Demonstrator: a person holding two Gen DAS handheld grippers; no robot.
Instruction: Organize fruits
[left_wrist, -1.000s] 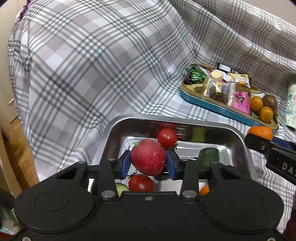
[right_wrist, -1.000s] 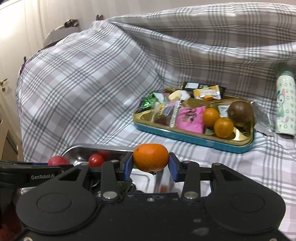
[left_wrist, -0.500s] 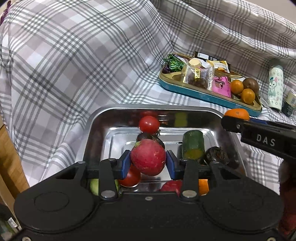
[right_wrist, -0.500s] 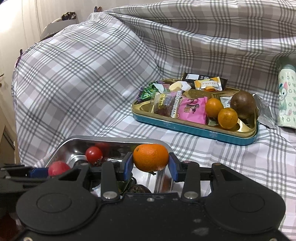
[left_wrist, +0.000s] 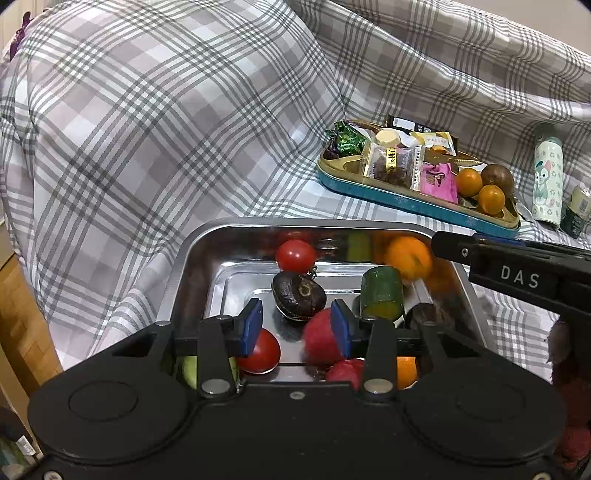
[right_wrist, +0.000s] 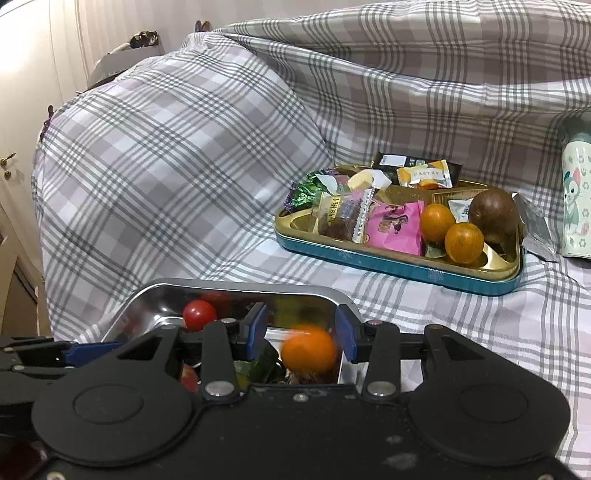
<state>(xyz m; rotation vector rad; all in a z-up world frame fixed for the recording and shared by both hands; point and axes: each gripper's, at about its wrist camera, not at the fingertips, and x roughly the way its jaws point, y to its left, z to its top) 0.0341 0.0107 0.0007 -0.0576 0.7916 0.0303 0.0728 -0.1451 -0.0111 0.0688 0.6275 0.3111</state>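
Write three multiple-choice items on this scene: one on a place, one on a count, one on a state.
1. The cut cucumber piece lies:
A. in the snack tin
B. in the steel tray
C. on the plaid cloth

2. How many small oranges lie in the snack tin?
A. none
B. four
C. two

3. The right gripper is:
A. open
B. shut on a tomato
C. shut on a bottle

Answers:
1 B, it stands among the fruit on the steel floor.
2 C, a pair sits beside the brown fruit.
3 A, its blue pads stand apart, with a gap beside the orange.
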